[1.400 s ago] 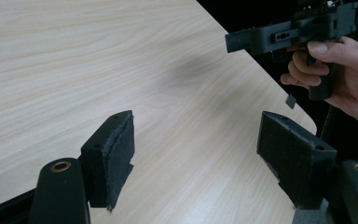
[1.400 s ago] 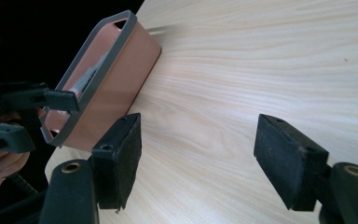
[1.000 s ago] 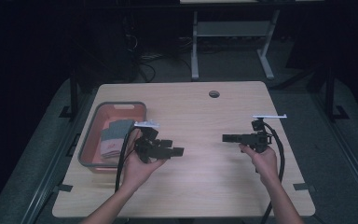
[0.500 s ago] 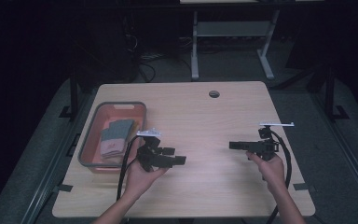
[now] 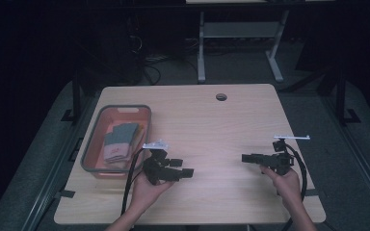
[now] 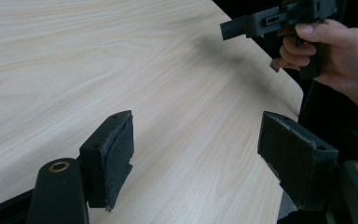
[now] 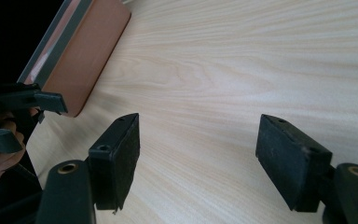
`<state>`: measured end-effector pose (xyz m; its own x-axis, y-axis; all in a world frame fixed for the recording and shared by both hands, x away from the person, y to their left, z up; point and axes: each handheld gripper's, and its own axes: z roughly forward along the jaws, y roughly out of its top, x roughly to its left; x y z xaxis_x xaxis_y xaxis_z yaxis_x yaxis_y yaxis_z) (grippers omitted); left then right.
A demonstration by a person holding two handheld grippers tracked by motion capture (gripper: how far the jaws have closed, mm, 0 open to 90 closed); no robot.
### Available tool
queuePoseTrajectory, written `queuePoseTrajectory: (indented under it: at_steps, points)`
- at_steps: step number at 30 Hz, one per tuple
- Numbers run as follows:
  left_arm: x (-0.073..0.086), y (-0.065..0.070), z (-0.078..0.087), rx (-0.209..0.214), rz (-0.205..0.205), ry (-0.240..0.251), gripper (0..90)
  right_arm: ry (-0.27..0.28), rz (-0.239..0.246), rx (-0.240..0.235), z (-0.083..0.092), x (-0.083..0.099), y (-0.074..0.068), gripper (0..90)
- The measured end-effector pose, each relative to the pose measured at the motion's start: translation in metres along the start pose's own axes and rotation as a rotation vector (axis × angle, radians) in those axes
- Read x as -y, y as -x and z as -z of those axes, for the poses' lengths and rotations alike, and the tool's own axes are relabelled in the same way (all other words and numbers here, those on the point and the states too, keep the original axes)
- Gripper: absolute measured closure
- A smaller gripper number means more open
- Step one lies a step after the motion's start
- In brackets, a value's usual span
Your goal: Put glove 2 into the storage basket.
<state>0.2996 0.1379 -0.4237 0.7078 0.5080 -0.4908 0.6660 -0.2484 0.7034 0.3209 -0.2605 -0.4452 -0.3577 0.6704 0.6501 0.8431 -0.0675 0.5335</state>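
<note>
We see the tabletop (image 5: 212,120) bare through its middle, and at its left edge the salmon-coloured bin (image 5: 96,139) holding folded cloths (image 5: 118,142), its long axis running near to far. Our left tongs (image 5: 185,172) sit just right of the bin's near end and point away from it, wide open and empty. The right tongs (image 5: 245,157), also open and empty, lie well apart at the right and point left towards the bin.

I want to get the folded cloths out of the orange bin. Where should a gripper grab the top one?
Probably from above, since the bin's walls block the sides. Pinch the top grey cloth at its free edge nearest the left gripper, whose jaws are open with nothing between them.
</note>
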Motion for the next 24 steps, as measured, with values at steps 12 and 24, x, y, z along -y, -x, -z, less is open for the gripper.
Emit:
queuePoseTrajectory:
  at_steps: [12,24]
  points:
    - [0.013,0.007,0.004,-0.001,-0.022,0.019,26.6,-0.003,0.008,0.003,0.010,0.023,0.001,29.6]
    - [0.027,0.009,0.005,0.005,-0.033,0.018,26.6,0.027,0.025,-0.001,0.018,0.045,-0.004,29.2]
